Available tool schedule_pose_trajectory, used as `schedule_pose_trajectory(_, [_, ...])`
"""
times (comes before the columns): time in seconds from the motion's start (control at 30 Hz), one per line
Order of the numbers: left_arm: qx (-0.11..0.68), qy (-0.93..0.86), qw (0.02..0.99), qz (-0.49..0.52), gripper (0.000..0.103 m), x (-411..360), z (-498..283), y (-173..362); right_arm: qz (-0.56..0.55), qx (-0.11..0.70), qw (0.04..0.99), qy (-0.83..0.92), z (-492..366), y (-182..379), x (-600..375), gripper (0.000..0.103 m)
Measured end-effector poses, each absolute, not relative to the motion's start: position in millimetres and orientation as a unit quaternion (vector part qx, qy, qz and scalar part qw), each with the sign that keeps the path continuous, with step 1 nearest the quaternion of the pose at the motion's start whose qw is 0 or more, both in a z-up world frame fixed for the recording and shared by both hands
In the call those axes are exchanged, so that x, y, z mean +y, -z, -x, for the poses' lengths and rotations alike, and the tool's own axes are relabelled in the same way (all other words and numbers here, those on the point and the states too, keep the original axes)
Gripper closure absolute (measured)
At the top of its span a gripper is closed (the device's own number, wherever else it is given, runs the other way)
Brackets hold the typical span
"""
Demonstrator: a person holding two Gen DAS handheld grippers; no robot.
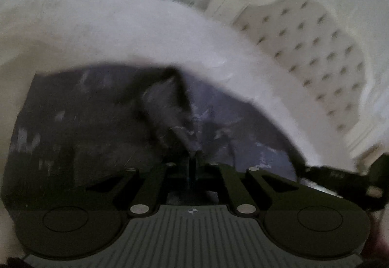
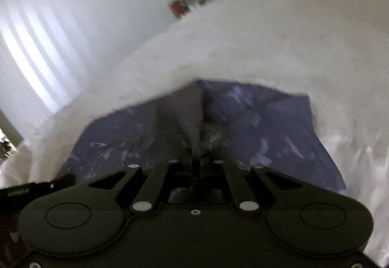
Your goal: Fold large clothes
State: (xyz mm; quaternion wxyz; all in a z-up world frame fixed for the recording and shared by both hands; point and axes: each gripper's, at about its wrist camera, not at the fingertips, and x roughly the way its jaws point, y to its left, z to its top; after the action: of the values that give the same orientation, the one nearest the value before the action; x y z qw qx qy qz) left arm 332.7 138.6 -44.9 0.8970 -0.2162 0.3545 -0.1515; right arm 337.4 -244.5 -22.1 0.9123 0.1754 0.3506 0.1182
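A dark blue-purple garment (image 1: 97, 122) with pale streaks lies on a white fluffy bed cover (image 1: 121, 24). My left gripper (image 1: 193, 154) is shut on a pinched fold of the garment, which rises as a ridge ahead of the fingers. In the right wrist view the same garment (image 2: 255, 122) spreads over the white cover (image 2: 267, 36). My right gripper (image 2: 195, 157) is shut on a raised fold of it too. The right gripper's black body shows at the left wrist view's right edge (image 1: 340, 180). Both views are motion-blurred.
A tufted headboard (image 1: 316, 53) stands at the far right in the left wrist view. White walls and a bright window with blinds (image 2: 31, 49) lie to the left. Small reddish objects (image 2: 178, 7) sit far back beside the bed.
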Motion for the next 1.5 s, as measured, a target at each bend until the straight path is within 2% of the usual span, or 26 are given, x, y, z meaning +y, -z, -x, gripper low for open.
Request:
schedule_pose_trajectory(0.03, [0.361,0.14,0.897,0.213,0.094,139,-335,54,-0.16,0.369,0.909,-0.107,-343,32,-241,0.081])
schedule_pose_trajectory(0.17, [0.359,0.14,0.901,0.202,0.089,142,-334,67,-0.107,0.372,0.917,-0.099,-345,50,-225,0.078])
schedule_pose_trajectory(0.2, [0.358,0.142,0.901,0.2,0.083,144,-331,64,-0.101,0.367,0.919,-0.1,-343,50,-224,0.069])
schedule_pose_trajectory(0.23, [0.359,0.143,0.901,0.197,0.074,143,-329,57,-0.101,0.361,0.921,-0.102,-340,48,-223,0.053])
schedule_pose_trajectory(0.27, [0.359,0.145,0.902,0.19,0.069,145,-324,52,-0.105,0.356,0.922,-0.106,-338,46,-226,0.044])
schedule_pose_trajectory(0.3, [0.356,0.141,0.906,0.182,0.052,143,-323,46,-0.11,0.35,0.924,-0.11,-334,43,-229,0.024])
schedule_pose_trajectory(0.33, [0.35,0.139,0.91,0.175,0.027,146,-315,41,-0.114,0.344,0.925,-0.112,-328,41,-232,0.017])
schedule_pose_trajectory(0.4, [0.342,0.139,0.915,0.162,0.002,150,-302,31,-0.121,0.332,0.928,-0.114,-315,33,-239,0.018])
schedule_pose_trajectory(0.63, [0.333,0.096,0.932,0.109,0.0,154,-245,7,-0.133,0.317,0.932,-0.116,-255,7,-251,0.009])
schedule_pose_trajectory(0.77, [0.341,0.083,0.931,0.1,0.0,159,-216,2,-0.123,0.322,0.932,-0.115,-220,1,-254,0.008])
schedule_pose_trajectory(1.23, [0.403,0.066,0.908,0.094,0.0,170,-131,30,-0.131,0.376,0.913,-0.087,-124,13,-282,0.008])
schedule_pose_trajectory(1.33, [0.412,0.057,0.905,0.089,0.0,180,-117,34,-0.126,0.389,0.911,-0.057,-107,14,-298,0.002])
schedule_pose_trajectory(1.5, [0.442,0.052,0.892,0.083,0.0,189,-103,48,-0.151,0.424,0.893,-0.003,-90,21,-325,0.001])
